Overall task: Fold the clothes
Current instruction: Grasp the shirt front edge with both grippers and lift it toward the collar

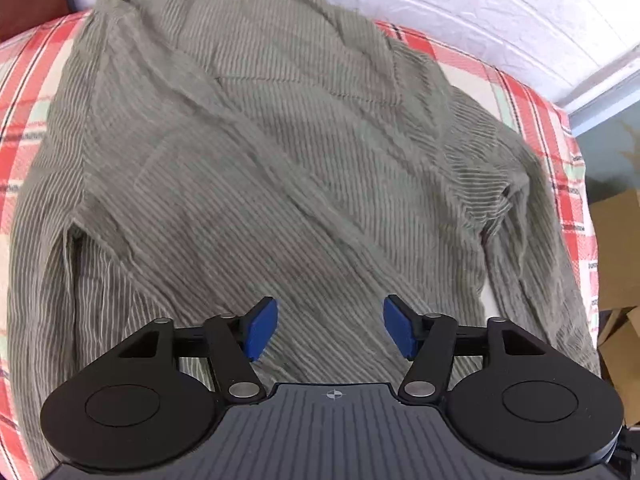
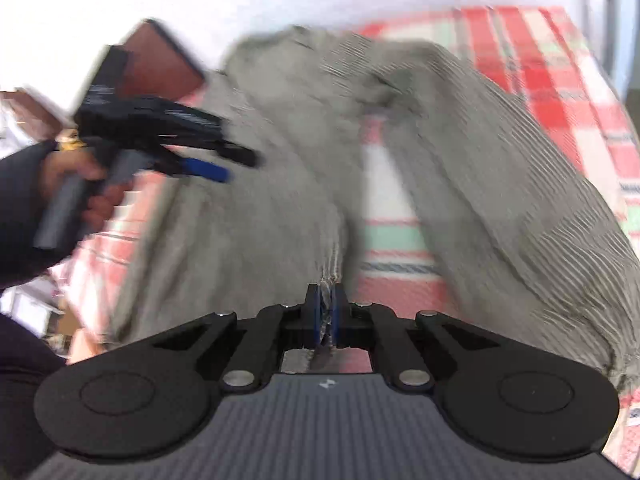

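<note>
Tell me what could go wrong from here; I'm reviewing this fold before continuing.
The right gripper pinches only a thin edge of the grey corduroy shirt, so the cloth might slip out when lifted. The left gripper hangs open above the shirt, holding nothing, so a one-sided pull could drag the shirt askew across the plaid sheet.

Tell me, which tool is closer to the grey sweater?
Right. The right tool is pinching the grey sweater's edge; the left tool is open just above it.
</note>
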The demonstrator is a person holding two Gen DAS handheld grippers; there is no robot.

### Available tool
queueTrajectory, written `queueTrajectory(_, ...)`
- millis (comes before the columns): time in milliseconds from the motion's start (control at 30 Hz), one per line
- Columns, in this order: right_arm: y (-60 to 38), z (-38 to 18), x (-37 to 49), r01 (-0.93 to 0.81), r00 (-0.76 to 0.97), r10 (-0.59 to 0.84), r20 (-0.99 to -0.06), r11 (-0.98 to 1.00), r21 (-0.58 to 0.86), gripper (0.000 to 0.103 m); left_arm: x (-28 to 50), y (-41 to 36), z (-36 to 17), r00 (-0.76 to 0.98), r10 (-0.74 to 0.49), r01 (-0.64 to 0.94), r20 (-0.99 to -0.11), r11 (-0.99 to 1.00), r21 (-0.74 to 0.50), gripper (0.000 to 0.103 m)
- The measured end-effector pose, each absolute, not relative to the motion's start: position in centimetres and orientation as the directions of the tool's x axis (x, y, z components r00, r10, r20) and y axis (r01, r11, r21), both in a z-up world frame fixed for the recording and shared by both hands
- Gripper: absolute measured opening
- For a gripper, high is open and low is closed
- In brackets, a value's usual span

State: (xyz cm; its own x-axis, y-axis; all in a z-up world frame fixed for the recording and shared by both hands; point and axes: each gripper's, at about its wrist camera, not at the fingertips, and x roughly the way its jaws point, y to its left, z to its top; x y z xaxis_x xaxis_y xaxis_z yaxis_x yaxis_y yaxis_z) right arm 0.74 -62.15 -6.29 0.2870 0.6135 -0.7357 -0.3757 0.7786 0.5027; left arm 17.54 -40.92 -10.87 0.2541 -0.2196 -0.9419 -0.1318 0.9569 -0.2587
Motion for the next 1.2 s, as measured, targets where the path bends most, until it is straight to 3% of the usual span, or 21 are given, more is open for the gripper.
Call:
queueTrajectory(533,-57.0,-3.7,-1.0,-0.573,0.128,0.757,-0.641,0.584,0.575,0.006,19.1,-41.6,-9.3,0.182,-0.131,-0.105,-0.975,0.983,-0.152,0.083)
queueTrajectory(767,-55.7,-3.7,-1.6,-0.609,0.093,0.770,-0.631,0.546,0.576,0.006,19.9,-40.8,-8.0,0.177,-0.240,-0.180,-0.955,0.946,-0.271,0.088)
queueTrajectory(933,-54.8,-3.4,-2.3,-0.631,0.070,0.778,-0.624,0.519,0.576,0.006,20.5,-42.1,-9.0,0.155,-0.216,-0.167,-0.964,0.956,-0.242,0.087)
queueTrajectory(967,-54.7,-3.4,-2.4,-0.633,0.069,0.779,-0.624,0.518,0.576,0.006,20.7,-42.2,-9.4,0.148,-0.216,-0.166,-0.965,0.957,-0.239,0.082)
queueTrajectory(1033,-54.5,-3.3,-2.6,-0.634,0.070,0.778,-0.624,0.517,0.575,0.006,20.8,-42.2,-10.1,0.127,-0.223,-0.168,-0.967,0.956,-0.242,0.050)
queueTrajectory(1067,-54.4,-3.3,-2.7,-0.634,0.072,0.777,-0.625,0.520,0.573,0.006,20.8,-42.1,-10.3,0.122,-0.226,-0.170,-0.966,0.954,-0.245,0.010)
queueTrajectory(1100,-54.4,-3.2,-2.7,-0.633,0.076,0.777,-0.625,0.522,0.571,0.006,20.8,-41.9,-10.3,0.125,-0.228,-0.175,-0.966,0.953,-0.248,0.002)
queueTrajectory(1200,-54.6,-3.1,-2.7,-0.627,0.090,0.779,-0.621,0.529,0.572,0.006,20.4,-40.7,-9.7,0.152,-0.262,-0.169,-0.953,0.943,-0.286,0.000)
